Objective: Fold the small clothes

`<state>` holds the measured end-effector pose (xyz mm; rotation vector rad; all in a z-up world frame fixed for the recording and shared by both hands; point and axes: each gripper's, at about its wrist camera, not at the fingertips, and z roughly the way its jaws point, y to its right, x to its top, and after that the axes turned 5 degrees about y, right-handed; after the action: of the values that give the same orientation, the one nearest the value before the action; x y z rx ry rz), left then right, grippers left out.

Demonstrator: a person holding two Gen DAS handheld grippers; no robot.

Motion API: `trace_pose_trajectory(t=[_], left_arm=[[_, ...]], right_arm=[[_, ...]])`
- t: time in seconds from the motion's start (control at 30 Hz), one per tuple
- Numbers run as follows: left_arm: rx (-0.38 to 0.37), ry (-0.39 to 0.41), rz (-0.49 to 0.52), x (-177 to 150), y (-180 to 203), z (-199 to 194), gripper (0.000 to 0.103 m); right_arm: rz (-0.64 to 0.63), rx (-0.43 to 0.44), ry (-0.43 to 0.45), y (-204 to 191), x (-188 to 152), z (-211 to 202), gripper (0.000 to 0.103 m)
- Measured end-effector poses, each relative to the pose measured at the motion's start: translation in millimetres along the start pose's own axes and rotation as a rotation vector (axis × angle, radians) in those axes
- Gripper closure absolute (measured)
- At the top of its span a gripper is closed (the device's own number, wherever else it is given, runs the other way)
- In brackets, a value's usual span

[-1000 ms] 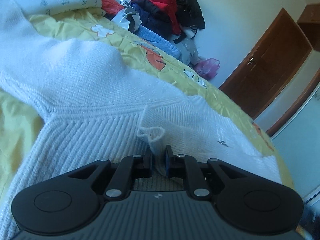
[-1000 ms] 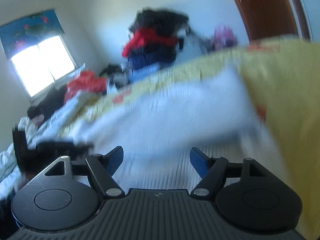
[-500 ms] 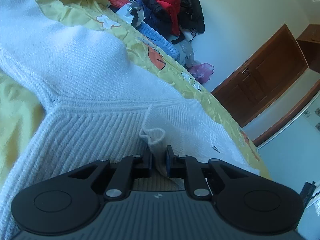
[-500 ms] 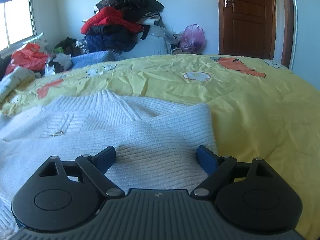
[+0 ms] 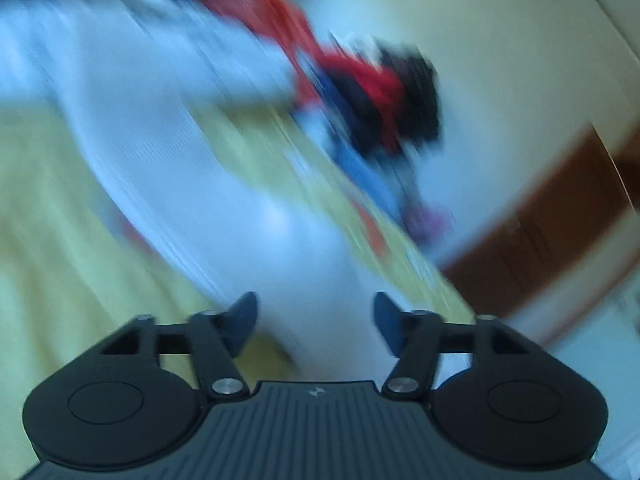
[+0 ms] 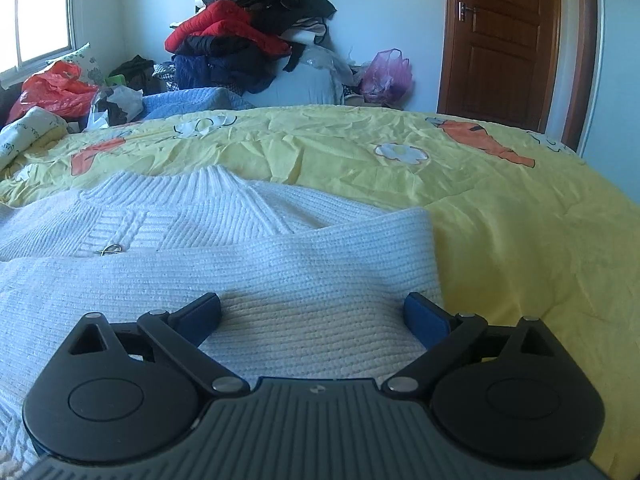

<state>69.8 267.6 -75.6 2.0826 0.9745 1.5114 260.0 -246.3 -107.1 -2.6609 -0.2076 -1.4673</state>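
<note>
Left wrist view is heavily motion-blurred. Left hand-held gripper (image 5: 316, 320) is seen released, jaws spread apart, nothing held between them. White knit sweater (image 5: 208, 168) is made out only as a pale smear running from upper left down toward the jaws, over the yellow bedspread (image 5: 52, 248); contact between gripper and knit cannot be told. A red/dark clothes pile (image 5: 376, 96) and a brown door (image 5: 536, 240) are recognised as blurs further back. Right wrist view is sharp. Right hand-held gripper (image 6: 312, 316) is seen released, jaws wide apart, nothing gripped, positioned low over the sweater. The white knit sweater (image 6: 224, 264) is laid flat on the bed on the yellow bedspread (image 6: 500, 216), ribbed collar (image 6: 212, 184) at the far side, a sleeve (image 6: 320, 248) folded across the body with its cuff end at the right. A small metal clip (image 6: 109, 249) is seen on the front, left of centre. Behind the bed: red plastic bag (image 6: 56, 92) at left, clothes pile (image 6: 248, 36) at centre, purple bag (image 6: 386, 74), wooden door (image 6: 504, 40) at right.
</note>
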Motion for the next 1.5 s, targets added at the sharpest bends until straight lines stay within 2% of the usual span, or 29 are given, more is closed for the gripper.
trace_pose_trajectory(t=[0.07,0.17,0.27,0.43,0.6,0.63,0.67,0.73,0.77,0.87,0.97,1.03,1.1,1.17,1.27,1.4,1.5], left_arm=[[0.072,0.095,-0.041,40,-28,-7,0.034],[0.162,0.171,-0.1,90,-66,-4,0.034],[0.259,0.208,-0.122,125,-95,7,0.035],[0.315,0.17,-0.126,141,-121,28,0.035],[0.311,0.184,-0.062,140,-116,39,0.037],[0.32,0.188,-0.049,142,-114,42,0.046],[0.343,0.182,-0.03,144,-113,47,0.064],[0.428,0.153,0.031,145,-108,57,0.085],[0.46,0.141,0.065,146,-105,61,0.088],[0.486,0.162,0.11,142,-91,55,0.091],[0.447,0.225,0.138,135,-63,39,0.092],[0.389,0.257,0.179,125,-34,28,0.092],[0.321,0.266,0.237,106,2,21,0.094],[0.239,0.242,0.272,79,37,19,0.094],[0.104,0.139,0.293,19,85,25,0.094],[-0.063,-0.052,0.32,-77,137,38,0.094],[-0.094,-0.214,0.333,-135,153,56,0.094]], right_arm=[[0.0,0.0,0.003,0,0,0,0.005],[0.001,0.0,0.003,0,0,0,0.005],[0.0,0.0,0.003,0,0,0,0.004],[0.004,0.003,0.003,0,0,1,0.004],[0.004,0.006,0.001,0,0,0,0.003],[0.003,0.008,0.0,0,0,1,0.002],[0.004,0.009,0.0,0,0,1,0.002],[0.006,0.011,0.0,0,0,1,0.002],[0.007,0.012,0.0,0,0,1,0.002],[0.008,0.013,0.001,1,0,1,0.002],[0.011,0.015,0.002,2,0,0,0.002],[0.014,0.018,0.003,2,0,0,0.001],[0.017,0.02,0.004,2,0,0,0.001],[0.02,0.022,0.005,2,0,-1,0.001],[0.024,0.025,0.007,2,0,-1,0.001],[0.03,0.028,0.008,3,-1,-1,0.001],[0.033,0.031,0.008,4,-1,-1,0.001]])
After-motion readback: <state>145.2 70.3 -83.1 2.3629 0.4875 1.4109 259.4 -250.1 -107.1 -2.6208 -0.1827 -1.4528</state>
